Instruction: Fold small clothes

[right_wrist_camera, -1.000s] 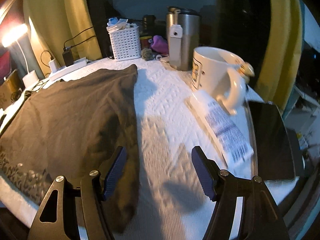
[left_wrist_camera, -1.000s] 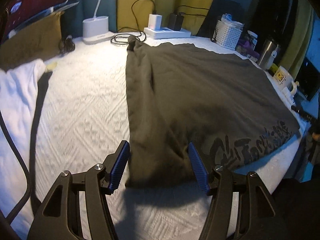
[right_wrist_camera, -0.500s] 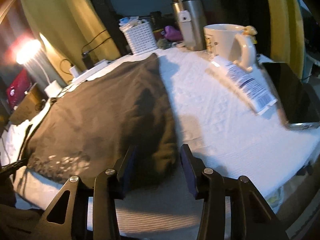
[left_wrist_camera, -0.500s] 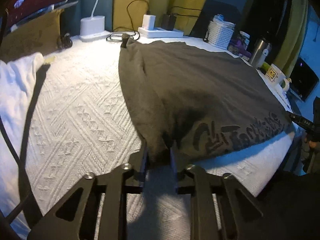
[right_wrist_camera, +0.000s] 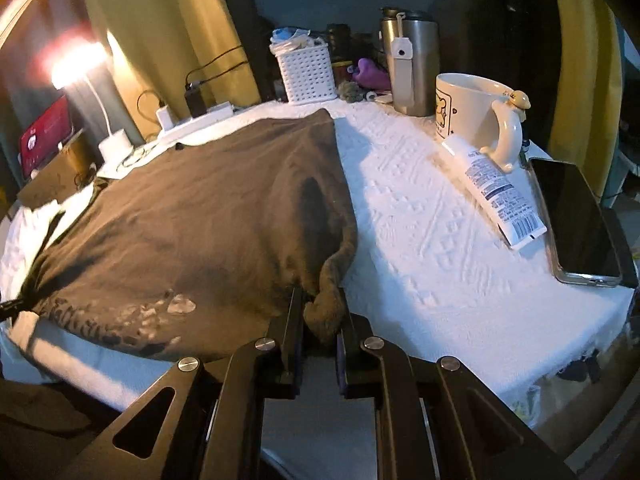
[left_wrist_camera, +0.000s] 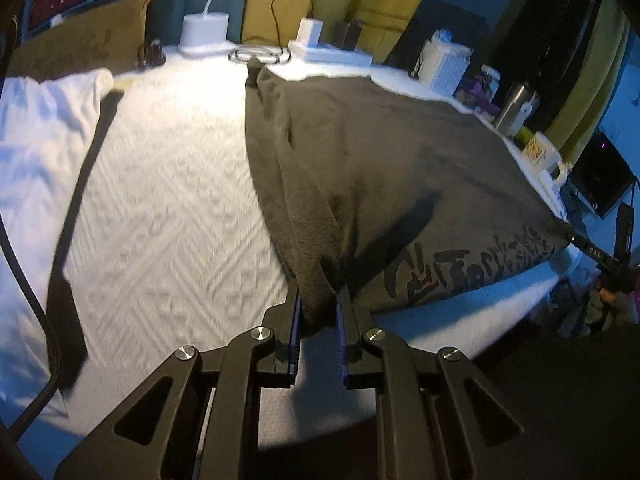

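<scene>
A dark brown shirt [left_wrist_camera: 380, 168] with dark lettering near its front hem lies spread on a white textured cloth [left_wrist_camera: 168, 208]; it also shows in the right wrist view [right_wrist_camera: 208, 216]. My left gripper [left_wrist_camera: 319, 300] is shut on the shirt's near left corner, the fabric bunched between the blue pads. My right gripper [right_wrist_camera: 320, 304] is shut on the shirt's near right corner, which is pulled into a bunch and lifted a little.
Right of the shirt lie a white tube [right_wrist_camera: 494, 184], a cream mug [right_wrist_camera: 472, 112], a phone [right_wrist_camera: 576, 216] and a steel tumbler [right_wrist_camera: 412, 72]. A white basket [right_wrist_camera: 306, 68], chargers [left_wrist_camera: 320, 36] and a lamp base [left_wrist_camera: 204, 32] stand at the back. White fabric [left_wrist_camera: 36, 152] lies left.
Both grippers were open over the shirt's near corners a second ago. They have closed on the corners and drawn the fabric up into bunches.
</scene>
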`<act>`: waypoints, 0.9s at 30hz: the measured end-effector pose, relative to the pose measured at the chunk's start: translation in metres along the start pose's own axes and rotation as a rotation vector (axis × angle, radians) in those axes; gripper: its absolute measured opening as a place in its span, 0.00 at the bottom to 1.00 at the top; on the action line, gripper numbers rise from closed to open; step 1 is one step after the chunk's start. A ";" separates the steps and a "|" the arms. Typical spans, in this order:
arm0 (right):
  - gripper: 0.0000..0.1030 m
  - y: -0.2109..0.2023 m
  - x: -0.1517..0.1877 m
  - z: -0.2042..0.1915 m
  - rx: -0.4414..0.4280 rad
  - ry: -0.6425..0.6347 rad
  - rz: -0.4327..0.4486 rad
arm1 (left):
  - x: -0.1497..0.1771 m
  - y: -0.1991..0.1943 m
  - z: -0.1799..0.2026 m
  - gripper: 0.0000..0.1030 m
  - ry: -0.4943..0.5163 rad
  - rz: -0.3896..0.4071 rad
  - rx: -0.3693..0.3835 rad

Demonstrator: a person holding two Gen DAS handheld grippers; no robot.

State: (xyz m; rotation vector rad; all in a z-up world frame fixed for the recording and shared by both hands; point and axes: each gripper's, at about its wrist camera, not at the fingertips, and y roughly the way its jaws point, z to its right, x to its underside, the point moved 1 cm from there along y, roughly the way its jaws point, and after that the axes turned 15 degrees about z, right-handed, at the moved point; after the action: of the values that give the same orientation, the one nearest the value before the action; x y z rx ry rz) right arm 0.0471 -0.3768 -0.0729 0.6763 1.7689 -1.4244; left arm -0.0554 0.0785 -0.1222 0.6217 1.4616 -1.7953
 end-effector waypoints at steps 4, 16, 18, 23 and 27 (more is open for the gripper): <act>0.11 0.001 0.007 0.000 0.024 -0.023 0.004 | 0.006 -0.001 -0.005 0.14 -0.014 -0.014 -0.011; 0.14 -0.002 0.000 0.000 0.100 -0.095 -0.009 | -0.006 -0.021 -0.022 0.33 0.012 0.009 -0.102; 0.14 -0.005 -0.004 0.001 0.103 -0.088 -0.001 | -0.012 -0.026 -0.026 0.33 0.007 0.033 -0.118; 0.19 -0.014 -0.016 -0.003 0.135 -0.110 0.027 | -0.035 -0.020 -0.022 0.48 0.029 0.096 -0.126; 0.19 -0.015 -0.021 0.005 0.170 -0.105 0.029 | -0.056 0.001 -0.009 0.51 0.068 0.135 -0.105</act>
State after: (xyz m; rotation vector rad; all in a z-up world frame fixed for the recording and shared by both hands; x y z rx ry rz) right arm 0.0485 -0.3846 -0.0475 0.6991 1.5638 -1.5737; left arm -0.0210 0.1000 -0.0830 0.7167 1.5119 -1.5968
